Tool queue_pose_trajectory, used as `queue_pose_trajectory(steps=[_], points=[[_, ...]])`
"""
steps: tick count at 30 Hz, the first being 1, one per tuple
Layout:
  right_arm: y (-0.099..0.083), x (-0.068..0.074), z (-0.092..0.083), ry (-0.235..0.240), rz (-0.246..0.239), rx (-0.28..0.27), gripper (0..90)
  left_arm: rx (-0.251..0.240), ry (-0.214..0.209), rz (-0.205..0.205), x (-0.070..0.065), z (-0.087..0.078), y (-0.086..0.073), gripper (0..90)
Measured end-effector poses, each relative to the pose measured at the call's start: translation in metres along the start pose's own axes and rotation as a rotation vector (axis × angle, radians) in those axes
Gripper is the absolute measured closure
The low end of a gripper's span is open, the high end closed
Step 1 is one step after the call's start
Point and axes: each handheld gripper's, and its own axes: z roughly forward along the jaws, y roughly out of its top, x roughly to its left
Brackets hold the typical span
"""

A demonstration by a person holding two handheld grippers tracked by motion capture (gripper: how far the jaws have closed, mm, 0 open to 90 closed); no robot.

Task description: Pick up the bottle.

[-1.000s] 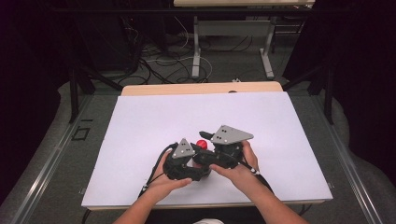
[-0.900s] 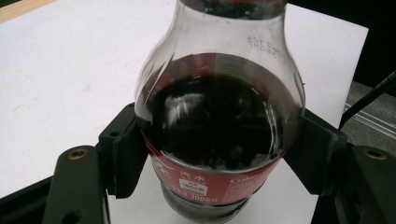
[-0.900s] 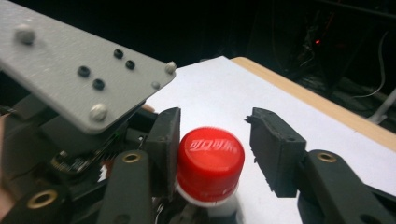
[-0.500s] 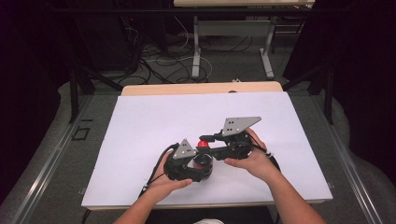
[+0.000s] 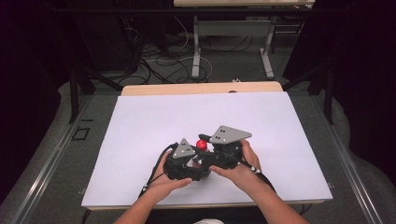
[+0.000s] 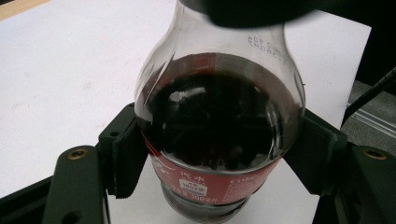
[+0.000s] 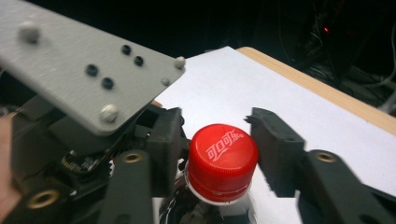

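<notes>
Holding bottle clamped between my left gripper jaws | right gripper open astride cap, left jaw touching | risk: uneven closing slips off cap

Dim room, perhaps grey carpet

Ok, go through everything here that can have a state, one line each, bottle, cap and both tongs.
Bottle: upright on the white table cover, partly full of dark drink.
Cap: red, on the bottle.
Left tongs: shut on the bottle's body.
Right tongs: open, jaws either side of the cap, one touching, the other apart.
</notes>
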Motion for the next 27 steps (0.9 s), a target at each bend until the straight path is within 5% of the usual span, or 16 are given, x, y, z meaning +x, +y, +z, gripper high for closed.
queue_pose_trajectory(steps=[5,6,8,9,10,11,14,17,20,24,27], points=[[0.000,-0.001,-0.001,0.007,-0.018,-0.005,60.7,0.002,-0.008,0.007,0.001,-0.001,0.000,30.1],[0.000,-0.007,-0.001,0.061,-0.040,-0.006,60.9,-0.002,-0.006,0.007,0.000,-0.001,0.000,30.1],[0.001,-0.010,-0.001,0.087,-0.042,-0.009,61.0,0.010,-0.020,0.008,0.000,-0.001,0.000,30.1],[0.002,-0.019,-0.001,0.167,-0.056,-0.002,61.1,0.011,-0.023,0.006,-0.001,-0.001,0.001,30.1],[0.002,-0.019,-0.001,0.167,-0.056,-0.002,61.1,0.005,-0.019,0.007,-0.001,-0.001,0.001,30.1],[0.002,-0.028,-0.001,0.240,-0.074,-0.002,61.1,0.010,-0.023,0.014,-0.001,-0.001,0.001,30.1],[0.002,-0.035,0.000,0.302,-0.112,-0.007,60.8,0.012,-0.027,0.018,-0.002,-0.001,0.002,30.1],[0.003,-0.033,0.000,0.290,-0.124,-0.008,57.0,0.000,-0.013,0.007,-0.002,0.000,0.001,30.1],[0.004,-0.023,-0.005,0.195,-0.084,-0.026,45.6,-0.002,-0.007,-0.001,0.000,-0.001,0.001,30.1],[0.007,-0.016,-0.009,0.113,-0.079,-0.025,45.6,-0.008,0.004,-0.016,0.002,-0.002,0.001,30.1],[0.009,-0.009,-0.012,0.062,-0.028,-0.015,45.6,-0.009,0.007,-0.020,0.002,-0.002,0.001,30.1]])
